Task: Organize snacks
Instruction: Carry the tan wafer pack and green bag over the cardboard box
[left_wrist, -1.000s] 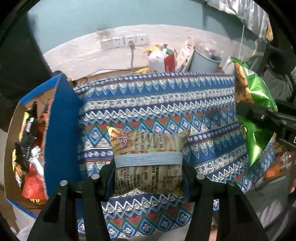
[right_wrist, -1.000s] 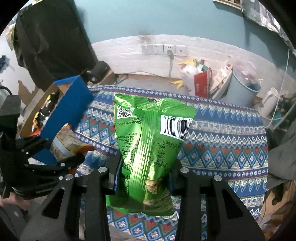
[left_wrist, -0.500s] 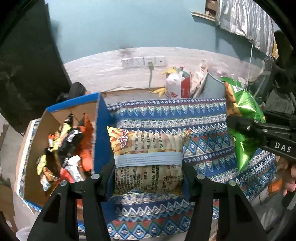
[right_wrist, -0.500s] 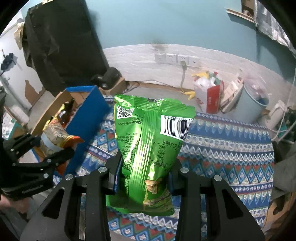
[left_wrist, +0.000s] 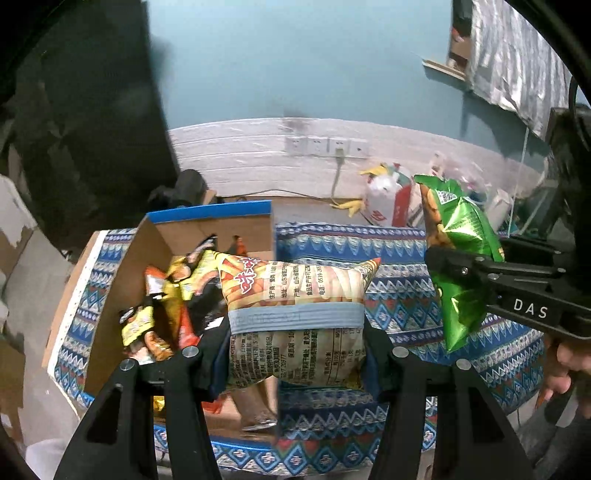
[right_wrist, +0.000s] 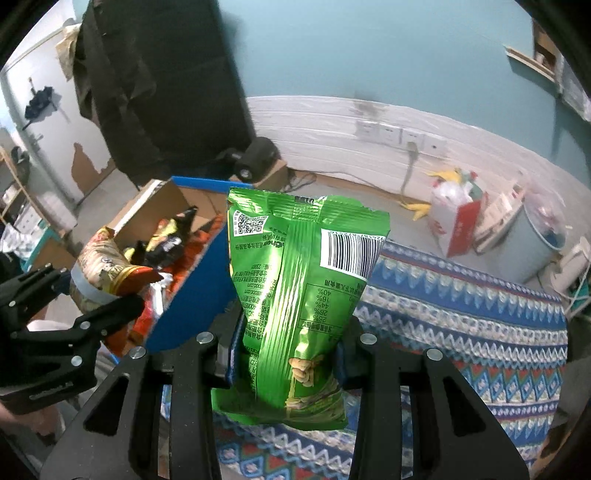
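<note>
The left claw (left_wrist: 295, 354) is clamped on a yellow chip bag (left_wrist: 295, 314), held upright over the near edge of the cardboard box (left_wrist: 122, 280), apparently so it can be dropped in among the snack packets (left_wrist: 166, 295) already piled there. Beside it, the right claw (right_wrist: 284, 354) pinches a green peanut bag (right_wrist: 295, 295) by its lower half above the patterned cloth (right_wrist: 461, 306) on the table, seemingly waiting its turn at the box. Farther back, a wall socket strip (left_wrist: 325, 147) and a red-and-white bag (left_wrist: 388, 203) sit along the teal wall.
</note>
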